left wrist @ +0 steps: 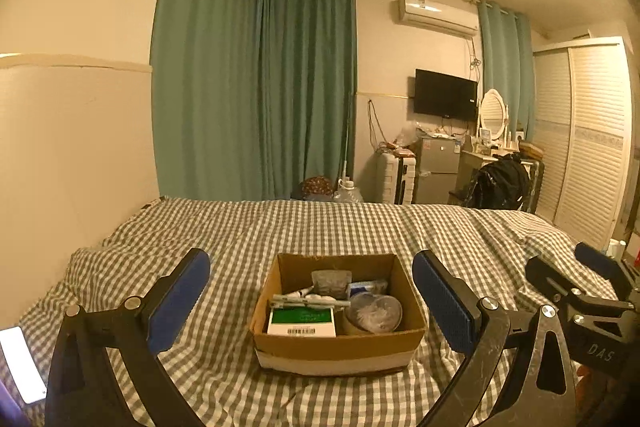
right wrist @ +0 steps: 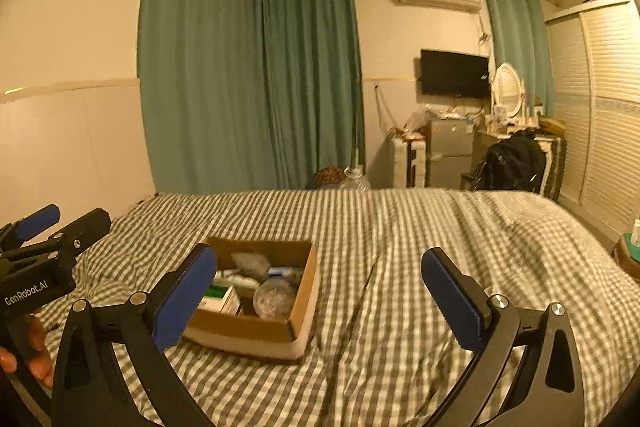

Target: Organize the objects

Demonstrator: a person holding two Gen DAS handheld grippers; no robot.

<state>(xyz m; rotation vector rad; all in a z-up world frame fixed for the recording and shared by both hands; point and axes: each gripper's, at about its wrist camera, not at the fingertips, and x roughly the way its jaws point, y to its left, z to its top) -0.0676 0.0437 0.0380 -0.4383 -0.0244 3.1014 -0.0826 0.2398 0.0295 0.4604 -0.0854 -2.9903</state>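
A checked bedspread [left wrist: 320, 223] is laid across the bed. A cardboard box [left wrist: 338, 345] is set on it, near the left gripper [left wrist: 312, 297], whose jaws are spread and empty. The right gripper [right wrist: 320, 293] is likewise spread. A green-and-white carton [left wrist: 302, 321] is held in the box's near left corner.

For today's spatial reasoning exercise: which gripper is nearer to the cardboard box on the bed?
Left. The left gripper faces the cardboard box squarely, its fingers either side of it. The right gripper points at bare bedding, with the box off to its left.
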